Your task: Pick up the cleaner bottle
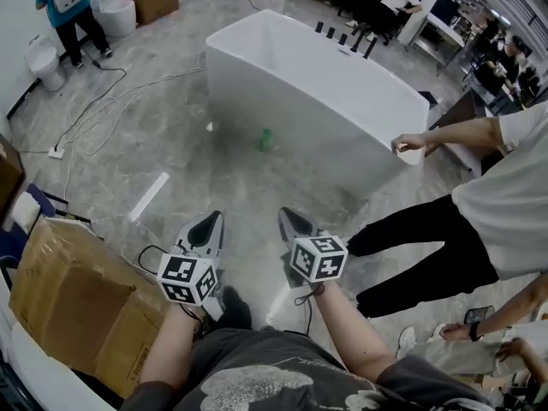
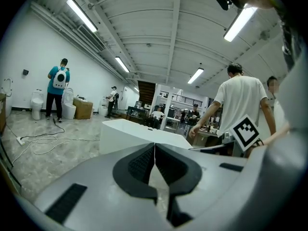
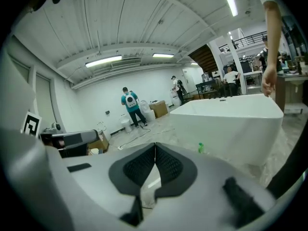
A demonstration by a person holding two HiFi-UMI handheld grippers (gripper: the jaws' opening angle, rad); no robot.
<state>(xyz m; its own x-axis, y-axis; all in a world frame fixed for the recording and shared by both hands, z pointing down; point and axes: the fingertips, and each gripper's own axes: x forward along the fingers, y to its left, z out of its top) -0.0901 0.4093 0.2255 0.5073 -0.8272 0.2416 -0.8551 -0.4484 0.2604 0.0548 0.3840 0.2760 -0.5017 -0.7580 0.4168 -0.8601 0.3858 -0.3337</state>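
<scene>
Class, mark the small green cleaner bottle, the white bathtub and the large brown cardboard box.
small green cleaner bottle [image 1: 265, 139], head view, bottle's body.
white bathtub [image 1: 291, 110], head view, near outer wall.
large brown cardboard box [image 1: 77, 298], head view, top face.

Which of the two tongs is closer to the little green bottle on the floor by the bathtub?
Right, slightly. The right tongs stop short of the cleaner bottle, a little to its right; the left tongs also stop short, farther off to its left.
</scene>
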